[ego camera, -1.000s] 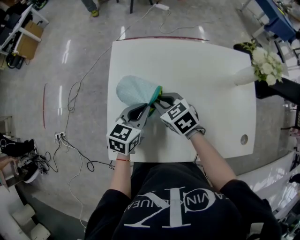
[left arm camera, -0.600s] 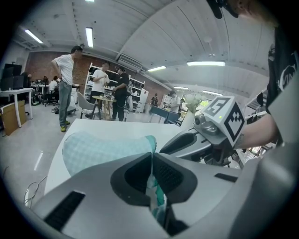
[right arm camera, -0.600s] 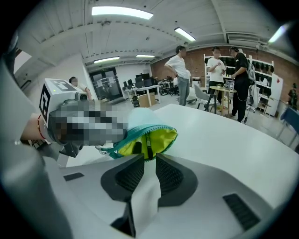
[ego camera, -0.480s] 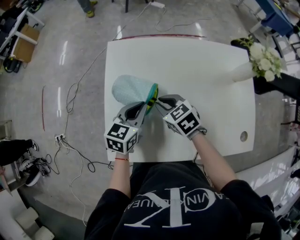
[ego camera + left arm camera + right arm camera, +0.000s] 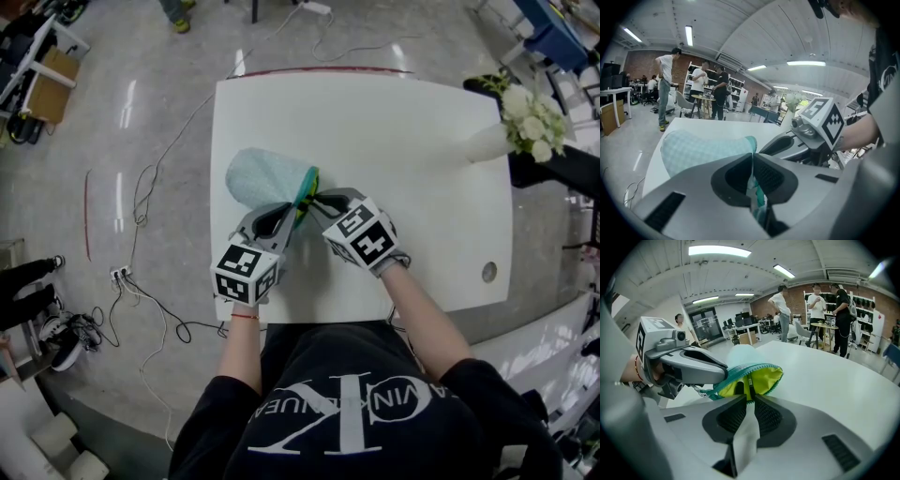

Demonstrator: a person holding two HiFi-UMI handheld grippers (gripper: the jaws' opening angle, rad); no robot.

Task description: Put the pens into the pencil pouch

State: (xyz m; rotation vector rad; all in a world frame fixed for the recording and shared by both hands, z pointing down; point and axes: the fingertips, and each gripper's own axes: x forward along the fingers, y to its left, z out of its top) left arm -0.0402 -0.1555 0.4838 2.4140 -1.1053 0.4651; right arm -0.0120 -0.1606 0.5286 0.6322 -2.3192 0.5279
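A pale teal checked pouch (image 5: 262, 178) with a teal zip and yellow lining (image 5: 764, 378) lies on the white table (image 5: 403, 141), its mouth facing me. My left gripper (image 5: 298, 212) is shut on the pouch's near rim (image 5: 752, 180) and holds the mouth up. My right gripper (image 5: 317, 201) has its tips at the open mouth, jaws closing with a narrow gap between them. A thin dark pen end (image 5: 750, 383) stands in that gap, and a dark pen (image 5: 739, 388) lies inside the pouch.
A white vase of pale flowers (image 5: 525, 127) lies at the table's far right corner. A round hole (image 5: 488, 273) sits near the right front edge. Cables (image 5: 159, 309) trail on the floor to the left. People stand at benches (image 5: 701, 89) far behind.
The right gripper has shifted slightly at the pouch's mouth. The left gripper keeps its hold and the pouch stays in place.
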